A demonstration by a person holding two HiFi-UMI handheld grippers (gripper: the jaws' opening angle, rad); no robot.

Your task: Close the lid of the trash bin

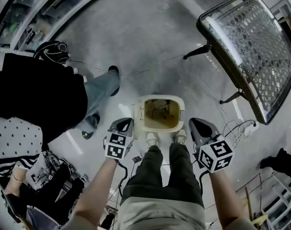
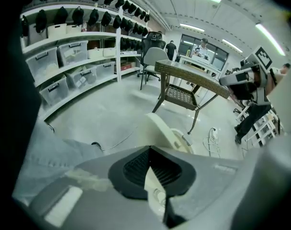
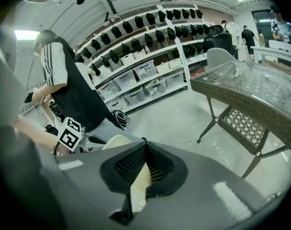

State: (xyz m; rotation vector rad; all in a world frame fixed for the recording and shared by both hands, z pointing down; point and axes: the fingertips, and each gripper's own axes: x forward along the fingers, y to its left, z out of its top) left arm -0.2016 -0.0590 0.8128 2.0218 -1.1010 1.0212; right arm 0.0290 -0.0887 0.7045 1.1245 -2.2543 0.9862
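Note:
A cream trash bin (image 1: pixel 160 111) stands open on the grey floor just in front of my shoes, its brownish inside showing. Its lid (image 2: pixel 161 127) is raised; in the left gripper view it rises just past the jaws. My left gripper (image 1: pixel 123 124) hovers at the bin's left side and my right gripper (image 1: pixel 198 124) at its right side; neither touches it. Both are shut with nothing held. In the left gripper view my left gripper (image 2: pixel 149 150) has its pads meeting at the tip, and so does my right gripper (image 3: pixel 145 145), with a cream part of the bin (image 3: pixel 117 143) beside it.
A wicker-topped table (image 1: pixel 253 49) on dark legs stands to the right. A person in jeans (image 1: pixel 101 91) stands close on the left. A thin cable (image 1: pixel 150 66) runs over the floor, and a power strip (image 1: pixel 246 126) lies at the right. Shelves with storage boxes (image 2: pixel 71 56) line the wall.

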